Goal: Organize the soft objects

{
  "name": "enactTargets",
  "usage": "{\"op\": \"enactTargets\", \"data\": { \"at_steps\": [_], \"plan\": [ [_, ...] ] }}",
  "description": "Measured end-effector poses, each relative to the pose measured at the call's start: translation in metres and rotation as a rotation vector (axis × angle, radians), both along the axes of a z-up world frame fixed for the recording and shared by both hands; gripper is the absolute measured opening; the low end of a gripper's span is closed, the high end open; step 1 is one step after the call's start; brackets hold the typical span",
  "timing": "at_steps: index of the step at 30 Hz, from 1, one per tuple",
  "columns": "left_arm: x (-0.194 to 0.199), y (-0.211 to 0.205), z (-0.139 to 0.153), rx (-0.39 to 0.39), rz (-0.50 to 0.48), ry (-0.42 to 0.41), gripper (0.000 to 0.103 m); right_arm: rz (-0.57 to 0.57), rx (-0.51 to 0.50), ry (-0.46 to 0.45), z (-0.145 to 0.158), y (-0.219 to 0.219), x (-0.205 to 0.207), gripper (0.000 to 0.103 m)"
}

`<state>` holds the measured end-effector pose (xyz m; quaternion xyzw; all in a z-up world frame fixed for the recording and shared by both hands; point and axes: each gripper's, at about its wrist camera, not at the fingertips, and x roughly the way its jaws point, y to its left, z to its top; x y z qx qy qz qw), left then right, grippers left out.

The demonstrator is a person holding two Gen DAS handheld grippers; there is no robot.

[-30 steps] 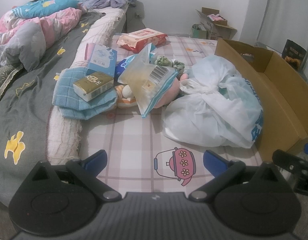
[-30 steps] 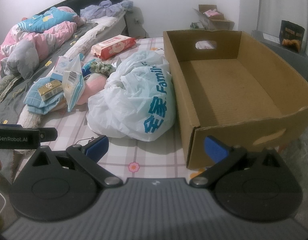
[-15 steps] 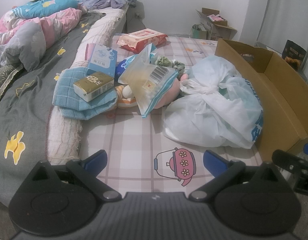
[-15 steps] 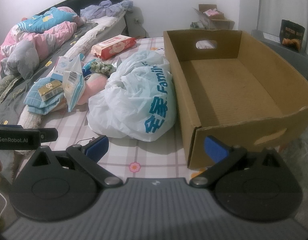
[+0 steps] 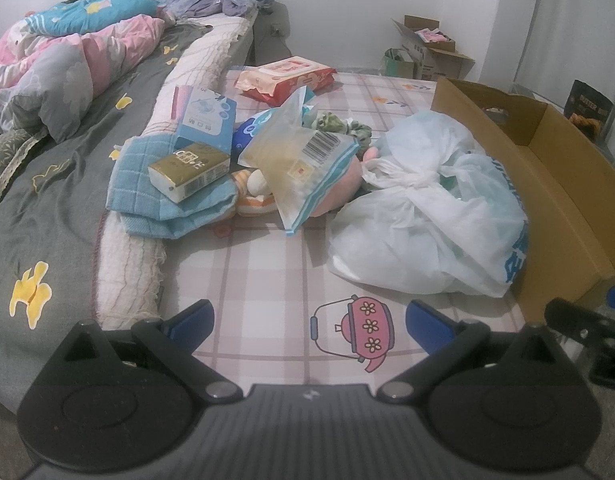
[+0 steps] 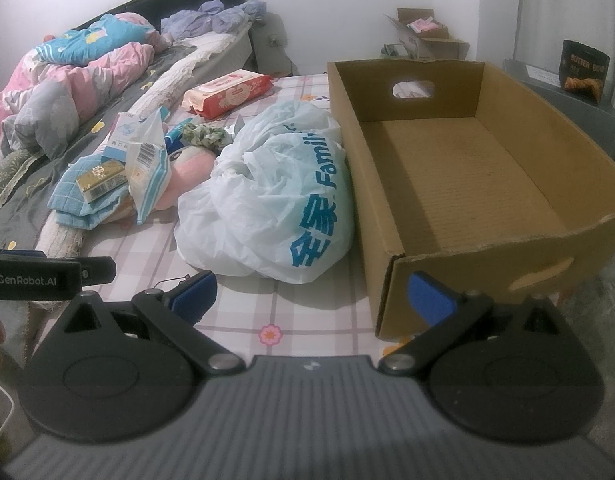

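Across the left wrist view, the left gripper (image 5: 309, 322) hangs low over a checked sheet (image 5: 267, 276), its blue fingers (image 5: 193, 316) spread wide with nothing between them. Beyond it, at centre right, lies a knotted white plastic bag (image 5: 423, 224), touching the near left wall of a cardboard box (image 5: 555, 200) at far right. Left of the bag, a clear barcoded packet (image 5: 303, 160) leans over a pink plush toy (image 5: 339, 192). Further left, a gold tissue pack (image 5: 189, 170) rests on a folded blue towel (image 5: 163, 196), with a light blue tissue box (image 5: 205, 120) just behind. A red wet-wipes pack (image 5: 285, 78) lies far, near a green scrunchie (image 5: 335, 122). Part of the right gripper (image 5: 587, 328) shows at the right edge.

From the right wrist view, the right gripper (image 6: 311, 296) is likewise released and empty, its fingers (image 6: 431, 298) wide apart; the right one stands before the near corner of the cardboard box (image 6: 459, 168). The box's interior shows only bare cardboard floor. The white plastic bag (image 6: 275, 208), printed in blue lettering, rests against the box's left wall. Left of it lie the pink plush toy (image 6: 187, 178), the clear barcoded packet (image 6: 147, 168), the gold tissue pack (image 6: 101, 180) on the folded blue towel (image 6: 77, 204), and further off the red wet-wipes pack (image 6: 229, 92). The left gripper (image 6: 47, 274) enters at the left edge; this view does not show its fingers.
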<state>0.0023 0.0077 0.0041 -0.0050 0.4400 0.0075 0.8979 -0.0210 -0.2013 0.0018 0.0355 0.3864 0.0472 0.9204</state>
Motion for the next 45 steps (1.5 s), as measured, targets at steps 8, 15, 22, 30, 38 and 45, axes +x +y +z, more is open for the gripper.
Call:
{"op": "enactTargets", "data": {
  "at_steps": [8,15,22,30,38,45],
  "plan": [
    [0.0,0.007,0.0,-0.002,0.002,-0.01,0.102,0.003,-0.002,-0.002,-0.001,0.002,0.001,0.102],
    [-0.002,0.018,-0.002,0.005,-0.001,-0.038,0.102,0.021,0.011,-0.062,0.008,0.01,-0.005,0.102],
    [-0.003,0.05,-0.009,-0.072,0.011,-0.083,0.102,0.127,0.009,-0.156,0.03,0.034,0.008,0.102],
    [0.003,0.086,-0.016,-0.164,0.078,-0.113,0.102,0.297,0.019,-0.203,0.055,0.087,0.076,0.102],
    [0.017,0.113,-0.024,-0.161,0.128,-0.11,0.097,0.449,-0.055,-0.157,0.049,0.161,0.149,0.101],
    [0.034,0.12,-0.031,-0.192,0.102,-0.115,0.091,0.435,-0.225,-0.05,-0.006,0.181,0.2,0.092]
  ]
}}
